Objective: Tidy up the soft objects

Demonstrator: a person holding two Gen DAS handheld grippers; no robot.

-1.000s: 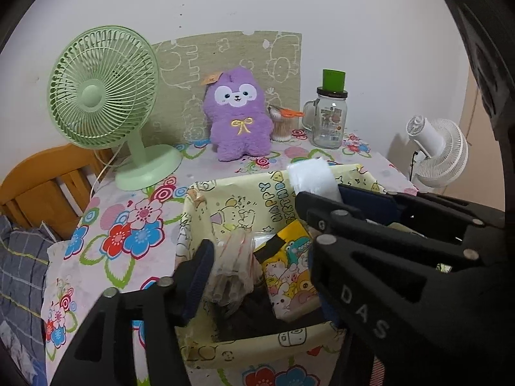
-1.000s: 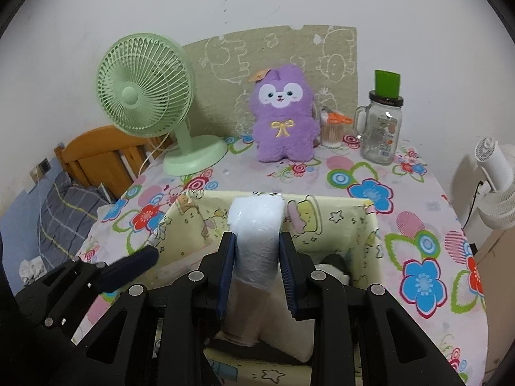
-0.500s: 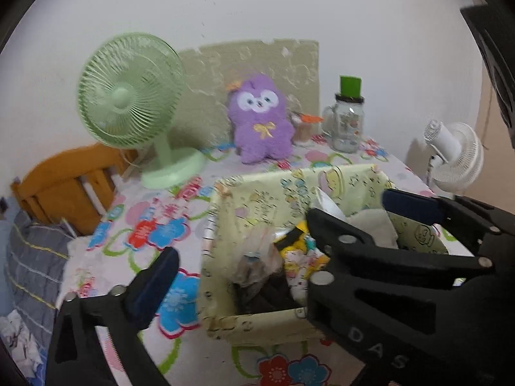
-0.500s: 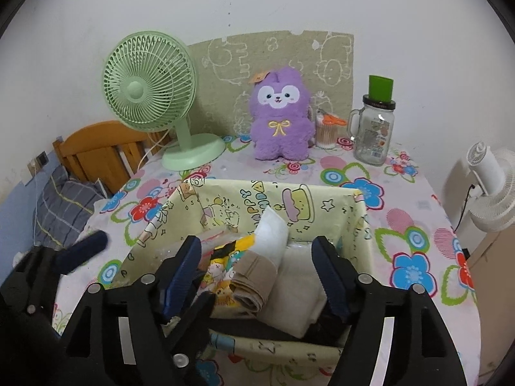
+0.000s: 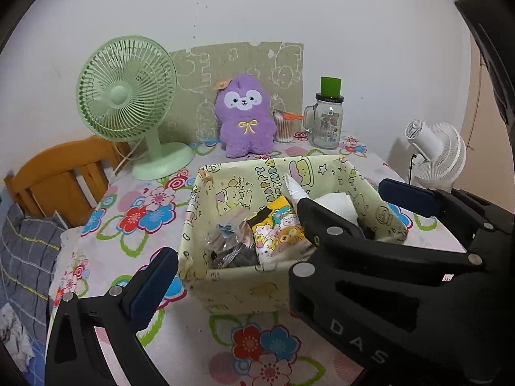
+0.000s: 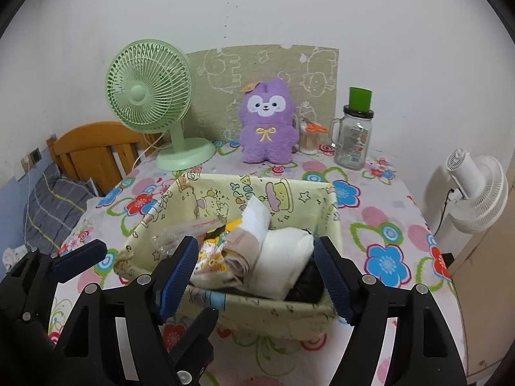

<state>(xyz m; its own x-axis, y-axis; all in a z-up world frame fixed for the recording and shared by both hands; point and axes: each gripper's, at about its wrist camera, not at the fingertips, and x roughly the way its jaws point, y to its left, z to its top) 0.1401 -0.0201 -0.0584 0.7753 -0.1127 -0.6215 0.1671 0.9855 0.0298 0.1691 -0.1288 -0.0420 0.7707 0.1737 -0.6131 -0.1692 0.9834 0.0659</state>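
**Soft things in the basket, both claws apart**

We see a worktop (image 6: 379, 225) covered with a cloth printed in bright red, blue and pink flowers, pushed against a plain white wall. At its far edge stand a green desk fan (image 6: 151, 96), a purple plush toy (image 6: 267, 122) leaning on a patterned olive panel (image 6: 315, 67), a small cup of cotton swabs (image 6: 309, 140) and a glass mug jar (image 6: 352, 141) with a green cap. A wooden headboard (image 6: 93, 148) and grey checked bedding (image 6: 54, 206) lie left of the worktop; a white floor fan (image 6: 476, 193) stands to its right.

Near the front sits the pale yellow fabric basket (image 6: 289, 308). Inside it we see the white rolled cloth (image 6: 283, 257), a beige folded piece (image 6: 241, 251), a yellow cartoon-print pack (image 5: 280, 228) and a clear plastic packet (image 5: 231, 231), packed side by side.

Our left claw (image 5: 280, 247) stands wide apart, one finger at the basket's near left corner, holding nothing. Our right claw (image 6: 254, 276) has just been opening; its pads stand apart over the basket's front rim, clear of the white rolled cloth between them.
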